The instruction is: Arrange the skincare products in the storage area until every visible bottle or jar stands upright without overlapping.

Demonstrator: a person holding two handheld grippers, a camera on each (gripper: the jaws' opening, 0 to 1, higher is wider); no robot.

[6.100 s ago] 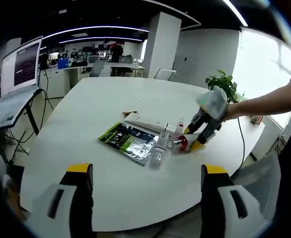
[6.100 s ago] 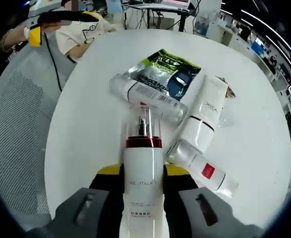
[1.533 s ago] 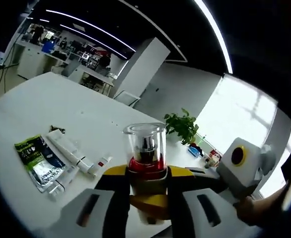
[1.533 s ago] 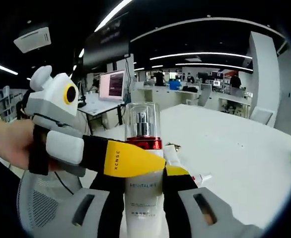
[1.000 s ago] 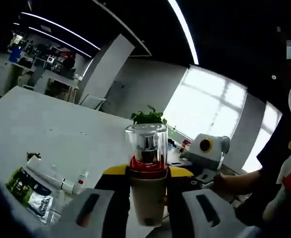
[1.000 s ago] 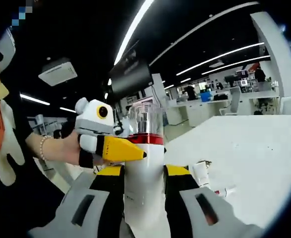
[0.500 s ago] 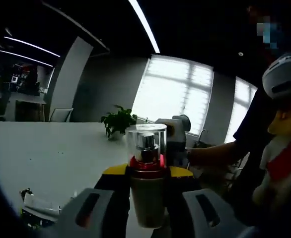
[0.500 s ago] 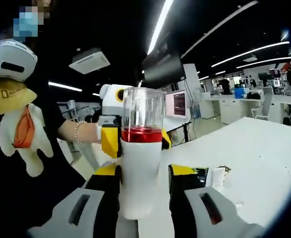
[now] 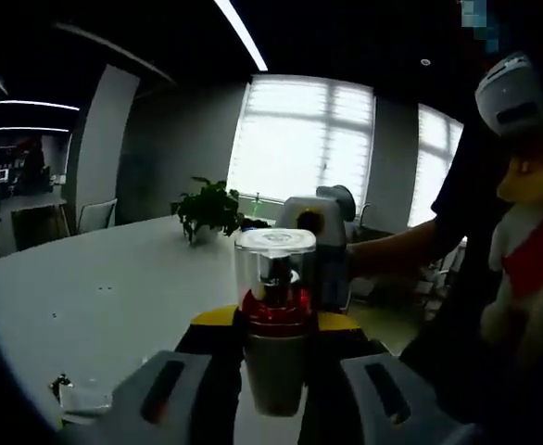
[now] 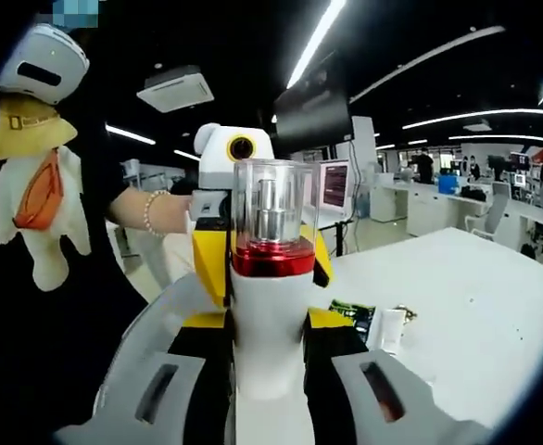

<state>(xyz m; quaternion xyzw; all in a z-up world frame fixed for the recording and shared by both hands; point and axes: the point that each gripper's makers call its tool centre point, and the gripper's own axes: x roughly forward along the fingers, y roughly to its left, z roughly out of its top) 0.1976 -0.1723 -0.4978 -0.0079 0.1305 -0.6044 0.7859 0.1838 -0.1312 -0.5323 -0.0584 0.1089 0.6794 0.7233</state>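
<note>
A white pump bottle with a red band and a clear cap stands upright in the air between my left gripper's yellow-tipped jaws, which are shut on its body. In the right gripper view the same bottle rises between my right gripper's jaws, which press its sides. The left gripper's yellow fingers flank the red band from behind. The right gripper's grey body shows behind the cap, its jaws hidden. A green sachet and a white tube lie flat on the table.
The white round table stretches off to the left, with a potted plant at its far side. A person's hand holds the left gripper. Desks and monitors stand beyond the table.
The right gripper lifted the bottle off the pile and the left gripper closed on it. Over the last second both views swung round; the bottle stays upright between both pairs of jaws.
</note>
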